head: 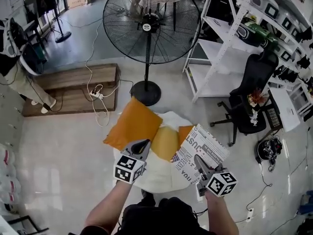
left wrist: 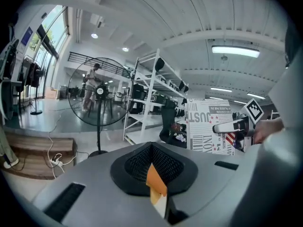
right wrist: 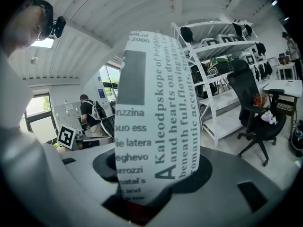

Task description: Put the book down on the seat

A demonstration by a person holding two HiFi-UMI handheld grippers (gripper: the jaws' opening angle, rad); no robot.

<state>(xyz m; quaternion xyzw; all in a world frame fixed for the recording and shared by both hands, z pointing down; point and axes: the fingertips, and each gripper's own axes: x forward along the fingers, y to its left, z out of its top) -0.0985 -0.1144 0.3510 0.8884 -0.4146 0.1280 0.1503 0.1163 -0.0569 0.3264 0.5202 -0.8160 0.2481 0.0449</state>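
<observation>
Pinching a corner of the orange cushion (head: 133, 124) on the white seat (head: 151, 177), the left gripper (head: 145, 144) has its jaws closed on it. Over the seat's right edge, the right gripper (head: 198, 159) has its jaws clamped on the book (head: 204, 142), whose long axis runs away from them. Its cover reads "JUST", its reverse "Kaleodpskope".

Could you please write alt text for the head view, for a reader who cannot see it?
The right gripper holds a newsprint-covered book over a white seat, while the left gripper pinches an orange cushion lying on it. A floor fan stands behind.
</observation>
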